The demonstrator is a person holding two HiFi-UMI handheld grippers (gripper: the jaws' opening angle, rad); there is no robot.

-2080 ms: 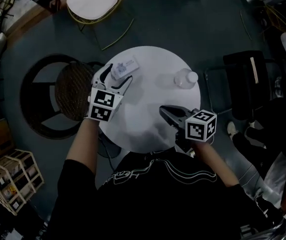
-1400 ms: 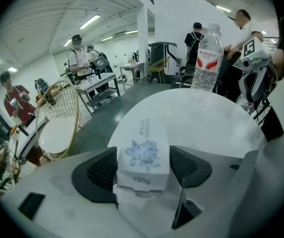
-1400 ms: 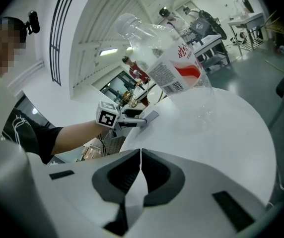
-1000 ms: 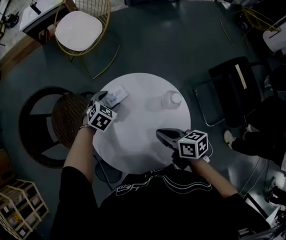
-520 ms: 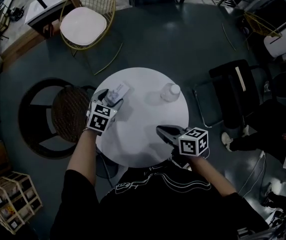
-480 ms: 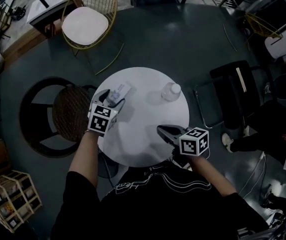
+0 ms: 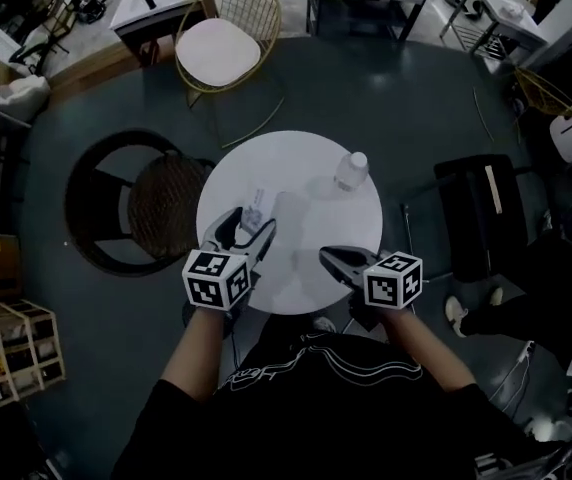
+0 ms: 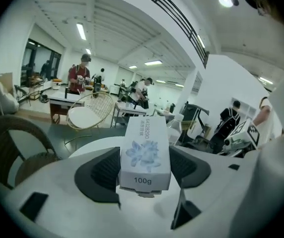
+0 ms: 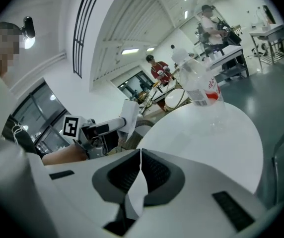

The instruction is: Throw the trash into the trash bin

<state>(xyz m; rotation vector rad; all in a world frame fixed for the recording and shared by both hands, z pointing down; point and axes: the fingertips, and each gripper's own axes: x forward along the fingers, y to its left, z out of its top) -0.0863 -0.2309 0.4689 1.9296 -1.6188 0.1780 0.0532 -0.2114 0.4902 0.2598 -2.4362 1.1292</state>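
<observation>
— Left gripper view: shows the left gripper (image 8: 144, 171) with fingers (image 8: 105, 170) closed partway against both sides of a small white carton (image 8: 145, 150); holds it, apparently lifted, over the round surface (image 7: 296, 163).

— Agreed; reads as the carrying step, pickup done, drop not yet made. And on the other side?

— Finds the right gripper (image 7: 329, 256) pressed fully together on nothing, hovering over the near edge; leaves a plastic bottle (image 7: 351, 171) standing at the far side, untouched.

— Next, probably: swing the carton left, out over the woven basket (image 7: 166, 206) just beside the surface, likely the bin; spread the fingers only once above its mouth.

— Then back for the bottle, presumably; mind not to clip the rim.
</observation>
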